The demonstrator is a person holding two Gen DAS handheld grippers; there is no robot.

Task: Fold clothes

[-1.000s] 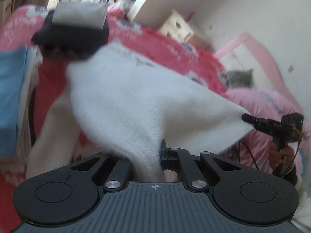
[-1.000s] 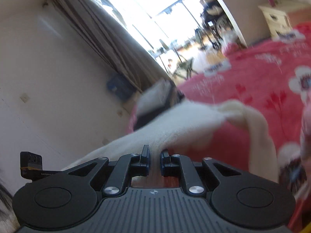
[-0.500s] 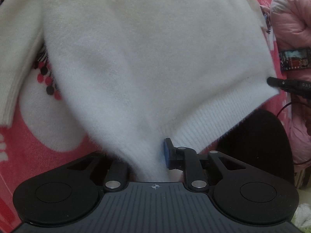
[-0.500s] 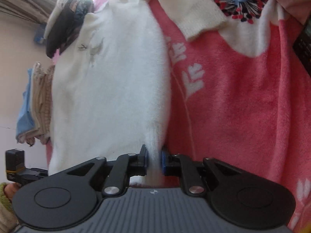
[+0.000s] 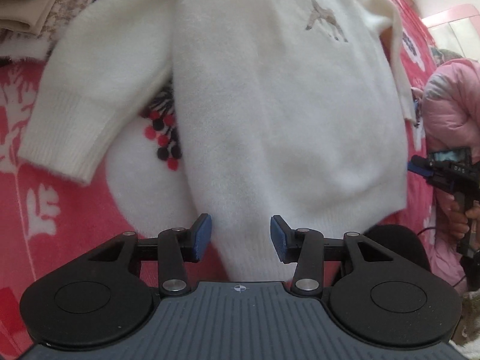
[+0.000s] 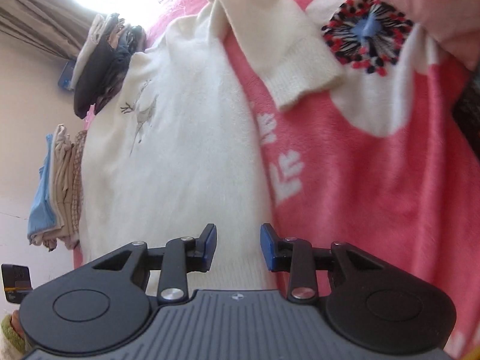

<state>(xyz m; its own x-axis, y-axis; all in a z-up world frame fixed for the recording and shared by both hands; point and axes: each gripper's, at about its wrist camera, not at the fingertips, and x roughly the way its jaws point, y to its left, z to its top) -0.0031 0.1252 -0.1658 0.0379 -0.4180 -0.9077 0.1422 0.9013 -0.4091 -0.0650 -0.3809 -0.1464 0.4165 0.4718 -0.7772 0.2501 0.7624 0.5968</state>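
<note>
A fluffy white sweater (image 5: pixel 279 96) with a small deer design lies spread flat on a pink flowered blanket (image 5: pixel 36 204). It also shows in the right wrist view (image 6: pixel 180 156). My left gripper (image 5: pixel 241 237) is open, its blue pads on either side of the sweater's bottom hem. My right gripper (image 6: pixel 238 246) is open over the hem's other corner. One sleeve (image 5: pixel 90 90) lies out to the left, the other sleeve (image 6: pixel 282 51) lies on the blanket. The right gripper also shows in the left wrist view (image 5: pixel 444 171).
Folded clothes in blue and beige (image 6: pixel 57 189) and a dark pile (image 6: pixel 102 72) are stacked along the bed's far edge by the wall. A pink padded jacket (image 5: pixel 450 99) is at the right. A curtain (image 6: pixel 36 21) hangs by a bright window.
Both grippers held the sweater's hem up, lowered it flat onto the blanket, then opened and let it go.
</note>
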